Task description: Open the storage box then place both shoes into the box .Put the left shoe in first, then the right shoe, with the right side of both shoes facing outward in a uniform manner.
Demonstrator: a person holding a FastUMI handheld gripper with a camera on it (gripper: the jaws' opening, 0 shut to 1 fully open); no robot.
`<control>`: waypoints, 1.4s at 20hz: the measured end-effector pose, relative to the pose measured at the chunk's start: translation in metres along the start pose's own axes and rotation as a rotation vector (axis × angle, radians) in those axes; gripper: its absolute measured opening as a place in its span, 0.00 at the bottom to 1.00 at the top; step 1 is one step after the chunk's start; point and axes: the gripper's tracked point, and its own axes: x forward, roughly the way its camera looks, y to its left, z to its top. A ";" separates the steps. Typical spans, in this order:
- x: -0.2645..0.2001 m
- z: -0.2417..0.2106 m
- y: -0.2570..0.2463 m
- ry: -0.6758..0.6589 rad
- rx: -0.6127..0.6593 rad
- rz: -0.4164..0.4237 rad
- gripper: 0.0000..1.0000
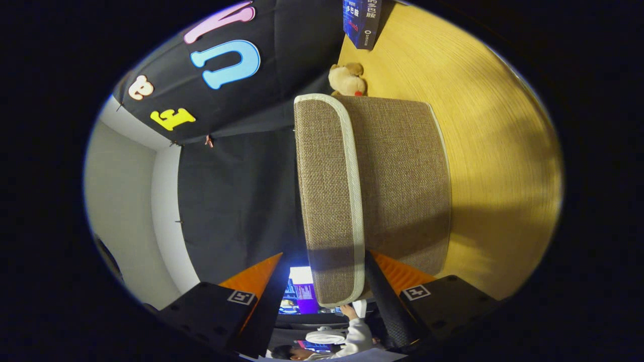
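Your claw (329,294) stood wide with the lid (329,201) of the storage box (402,186) running lengthwise between its fingers, one either side, neither visibly pressing, the box resting on the table (503,151).

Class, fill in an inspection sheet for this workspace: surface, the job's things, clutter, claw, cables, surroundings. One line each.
Surface: wooden table, bare beside the box.
Job's things: woven storage box on the table, its pale-trimmed lid lying between the claw's fingers; whether the lid is lifted cannot be told.
Clutter: plush toy beyond the box; book farther off.
Claw: claw open, fingers either side of the lid's edge, not seen pressing.
Cables: nothing seen.
Surroundings: black cloth wall; a person behind the claw.
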 end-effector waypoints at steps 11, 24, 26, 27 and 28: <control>-0.009 0.001 0.040 0.003 0.083 0.109 0.69; 0.005 -0.002 0.062 -0.033 0.056 0.104 0.05; 0.006 0.001 0.070 -0.040 0.053 0.094 0.05; 0.007 0.000 0.077 -0.039 0.044 0.088 0.05; 0.011 -0.001 0.086 -0.038 0.032 0.083 0.05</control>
